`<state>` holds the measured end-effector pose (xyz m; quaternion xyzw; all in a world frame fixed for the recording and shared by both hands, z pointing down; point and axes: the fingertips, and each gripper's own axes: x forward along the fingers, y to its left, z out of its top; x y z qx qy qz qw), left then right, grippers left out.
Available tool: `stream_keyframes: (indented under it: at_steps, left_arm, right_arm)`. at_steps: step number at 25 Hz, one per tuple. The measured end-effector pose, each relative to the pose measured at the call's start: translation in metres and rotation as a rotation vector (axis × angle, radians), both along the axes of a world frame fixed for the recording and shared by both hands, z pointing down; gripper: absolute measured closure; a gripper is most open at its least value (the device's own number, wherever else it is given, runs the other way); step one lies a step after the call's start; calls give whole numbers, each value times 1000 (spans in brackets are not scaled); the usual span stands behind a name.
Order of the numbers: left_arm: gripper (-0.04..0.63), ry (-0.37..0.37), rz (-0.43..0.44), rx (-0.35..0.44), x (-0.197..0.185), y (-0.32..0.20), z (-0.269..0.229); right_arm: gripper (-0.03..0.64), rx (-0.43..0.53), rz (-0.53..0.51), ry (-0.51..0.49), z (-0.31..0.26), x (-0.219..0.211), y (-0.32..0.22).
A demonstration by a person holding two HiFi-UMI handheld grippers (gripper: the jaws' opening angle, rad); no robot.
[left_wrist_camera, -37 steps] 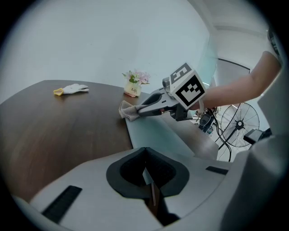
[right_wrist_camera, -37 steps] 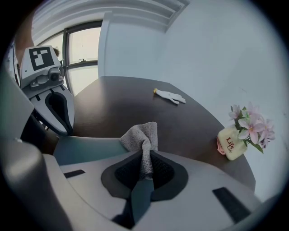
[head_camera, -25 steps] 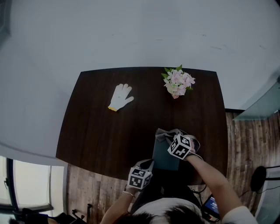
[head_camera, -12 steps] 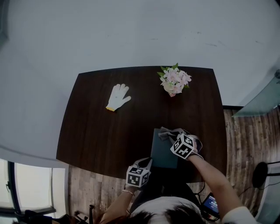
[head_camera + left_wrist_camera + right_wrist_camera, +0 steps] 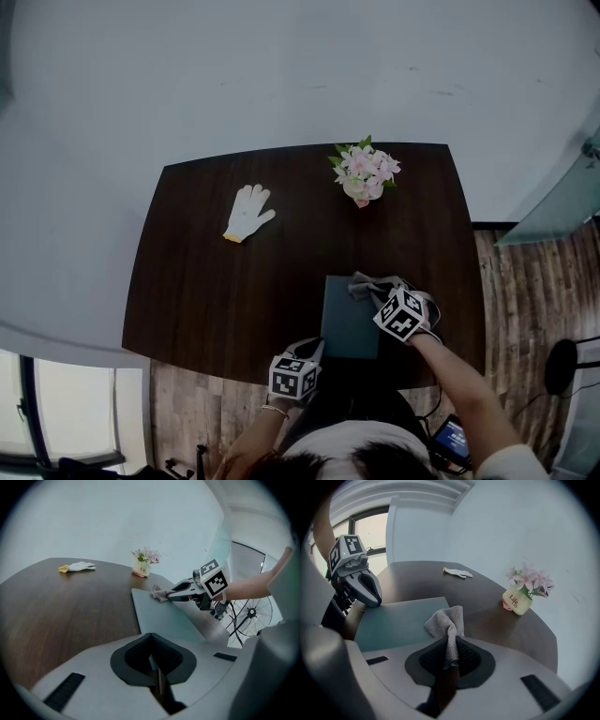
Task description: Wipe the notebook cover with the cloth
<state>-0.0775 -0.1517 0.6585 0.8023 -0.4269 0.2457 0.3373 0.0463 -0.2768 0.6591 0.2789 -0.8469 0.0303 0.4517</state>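
The notebook (image 5: 349,317) lay at the table's (image 5: 206,281) near edge, lower centre of the head view. The left gripper (image 5: 151,656) was clamped on its near edge. The right gripper (image 5: 447,656) pinched the cloth (image 5: 446,620) tight at the cover's upper right corner, so most of the wiping seemingly remained.

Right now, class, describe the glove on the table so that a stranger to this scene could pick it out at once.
On the dark wooden table by the pale wall, look to the far left part, away from the notebook at the near edge. The glove lies flat and alone there: the only white, hand-shaped thing, with a yellow cuff.
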Motion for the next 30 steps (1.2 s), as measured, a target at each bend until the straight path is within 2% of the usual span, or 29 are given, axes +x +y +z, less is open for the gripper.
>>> stream_keyframes:
  at_steps: [7,11,14,18,25,30]
  left_arm:
    - [577,9,-2,-11,0,1,0]
    - [577,22,-6,-23,0,2,0]
    - [577,26,-6,-31,0,2,0]
    - [577,26,-5,-29,1,1,0]
    - [577,29,-5,-34,-1,4,-1]
    - [577,23,-6,-29,-1,3,-3]
  right_arm:
    - [577,-8,62,-20,0,17,3]
    - [577,-30,142,-53,3,33,6]
    - [577,-35,206,-114,-2,40,7]
    - [577,26,238,-225,-27,33,3]
    - [575,66,151,-288,-58,-13,7]
    - [575,62,7,-239,-55,-56,19]
